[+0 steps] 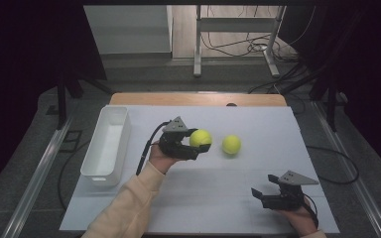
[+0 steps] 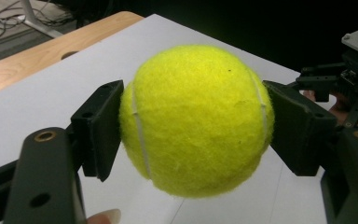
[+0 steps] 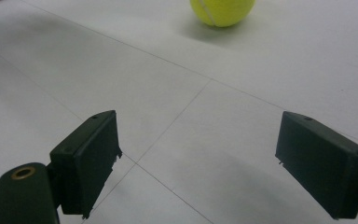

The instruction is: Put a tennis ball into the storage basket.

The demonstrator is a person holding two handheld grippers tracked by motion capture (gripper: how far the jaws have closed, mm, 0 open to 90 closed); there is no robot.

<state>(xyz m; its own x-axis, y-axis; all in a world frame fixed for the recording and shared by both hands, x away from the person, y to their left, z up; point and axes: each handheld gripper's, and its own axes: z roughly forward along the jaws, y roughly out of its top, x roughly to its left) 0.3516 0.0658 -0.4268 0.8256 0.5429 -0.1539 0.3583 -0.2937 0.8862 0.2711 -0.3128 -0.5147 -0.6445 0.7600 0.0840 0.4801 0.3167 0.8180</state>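
My left gripper (image 1: 199,142) is shut on a yellow tennis ball (image 1: 200,138), held a little above the white table near its middle. In the left gripper view the ball (image 2: 196,119) is squeezed between both black pads (image 2: 103,126). A second tennis ball (image 1: 231,145) lies on the table just to the right of it, apart from the gripper. This ball (image 3: 223,10) appears at the top of the right gripper view. My right gripper (image 1: 259,196) rests low at the table's front right, open, with nothing between its fingers (image 3: 89,158).
A white rectangular bin (image 1: 107,145) stands along the table's left side. The white table top (image 1: 213,198) has a wooden strip (image 1: 198,99) at its far edge. Cables and a desk frame (image 1: 238,39) sit on the floor beyond.
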